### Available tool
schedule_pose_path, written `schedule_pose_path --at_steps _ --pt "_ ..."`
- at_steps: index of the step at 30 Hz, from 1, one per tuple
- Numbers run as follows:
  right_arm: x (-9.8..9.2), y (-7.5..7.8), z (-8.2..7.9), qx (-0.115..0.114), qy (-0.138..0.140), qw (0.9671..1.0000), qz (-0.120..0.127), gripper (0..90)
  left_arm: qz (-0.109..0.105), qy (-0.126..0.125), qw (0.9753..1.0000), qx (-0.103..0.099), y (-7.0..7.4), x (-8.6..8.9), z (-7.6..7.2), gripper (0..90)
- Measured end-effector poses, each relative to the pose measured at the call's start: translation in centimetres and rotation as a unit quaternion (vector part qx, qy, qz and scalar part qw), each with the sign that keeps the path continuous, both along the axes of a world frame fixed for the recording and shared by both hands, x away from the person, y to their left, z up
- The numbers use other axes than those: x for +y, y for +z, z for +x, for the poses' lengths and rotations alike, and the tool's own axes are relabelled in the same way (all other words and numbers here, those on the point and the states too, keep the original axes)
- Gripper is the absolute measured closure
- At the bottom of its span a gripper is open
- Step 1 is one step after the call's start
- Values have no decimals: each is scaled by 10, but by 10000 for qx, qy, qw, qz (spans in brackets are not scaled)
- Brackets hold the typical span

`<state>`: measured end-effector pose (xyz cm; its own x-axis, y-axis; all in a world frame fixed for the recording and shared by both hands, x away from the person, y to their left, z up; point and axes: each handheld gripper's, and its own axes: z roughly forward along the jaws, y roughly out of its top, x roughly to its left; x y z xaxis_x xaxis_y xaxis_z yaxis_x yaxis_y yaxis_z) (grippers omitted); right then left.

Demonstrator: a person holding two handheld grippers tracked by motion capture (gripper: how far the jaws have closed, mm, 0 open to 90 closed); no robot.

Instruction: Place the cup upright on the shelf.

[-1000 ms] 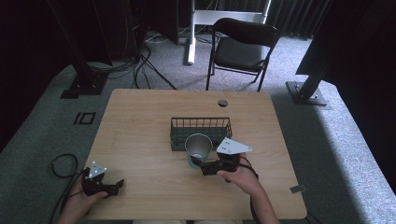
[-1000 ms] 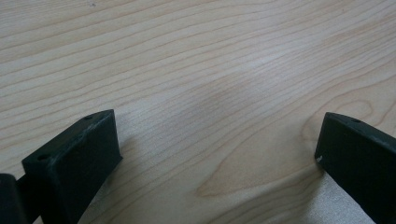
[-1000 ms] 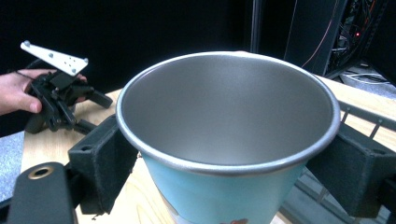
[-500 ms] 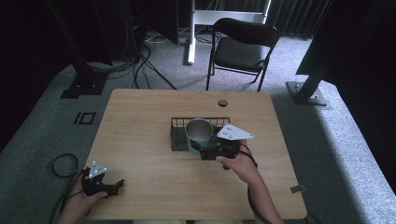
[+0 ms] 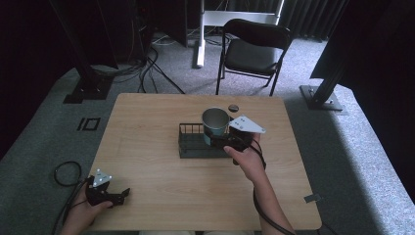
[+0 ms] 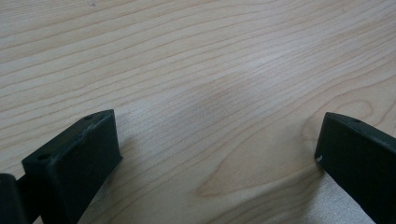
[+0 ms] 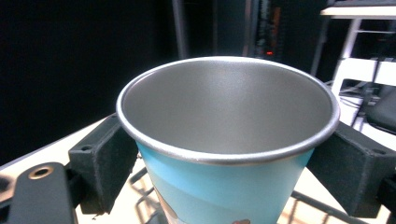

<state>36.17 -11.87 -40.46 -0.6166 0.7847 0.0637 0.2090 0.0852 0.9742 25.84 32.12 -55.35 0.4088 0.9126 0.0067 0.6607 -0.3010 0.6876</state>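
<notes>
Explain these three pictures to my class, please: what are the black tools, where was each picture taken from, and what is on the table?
No robot here: a person holds a two-jaw grasping tool in each hand. The high view looks down on a wooden table from above the person's side. The other two pictures come from small cameras riding on the tools, looking along their black jaws.

On the table stands a black wire basket, and a small dark round thing lies near the far edge.

The right tool grips a cup, blue outside and metal inside, its jaws pressed on both sides, holding it above the basket. The left tool rests low at the near left corner, jaws wide apart with nothing but bare wood between them.
</notes>
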Motion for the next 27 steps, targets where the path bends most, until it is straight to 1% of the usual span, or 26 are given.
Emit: schedule_pose_path --at_steps 1,2,3,4,5,7,8,9,10,14,15,16,22,24,25,27 --pt "0 0 0 0 0 10000 0 128 0 0 10000 0 0 0 0 3" --pt "1 -1 4 12 -275 9996 25 128 0 -1 10000 0 0 0 0 3" --pt "1 -1 6 23 -365 9993 -3 128 2 -2 10000 1 0 0 0 3" --pt "2 -2 8 46 -585 9983 27 128 1 2 10000 2 0 0 0 3" --pt "1 -3 10 76 -692 9976 30 128 -6 4 10000 5 0 0 0 3" --pt "3 -8 15 84 -999 9950 5 129 0 -3 10000 8 0 0 0 3" --pt "4 -10 17 86 -1088 9940 -57 129 2 -5 10000 7 0 0 0 3" --pt "4 -10 17 86 -1088 9940 -57 129 2 -5 10000 7 0 0 0 3" --pt "6 -15 21 95 -1242 9921 -134 128 9 -8 10000 6 0 0 0 3" --pt "10 -25 27 286 -1365 9901 -146 128 1 -3 10000 8 0 0 0 3" --pt "10 -25 27 286 -1365 9901 -146 128 1 -3 10000 8 0 0 0 3" --pt "13 -31 29 334 -1403 9894 -171 128 2 -4 10000 10 0 0 0 3" --pt "17 -42 27 367 -1444 9885 -241 128 0 -4 10000 9 0 0 0 3" --pt "18 -43 26 345 -1444 9886 -264 128 0 -2 10000 10 0 0 0 3" --pt "19 -44 26 317 -1461 9883 -315 128 -1 -2 10000 11 0 0 0 3" --pt "20 -47 25 314 -1468 9882 -312 128 -1 -2 10000 10 0 0 0 3"
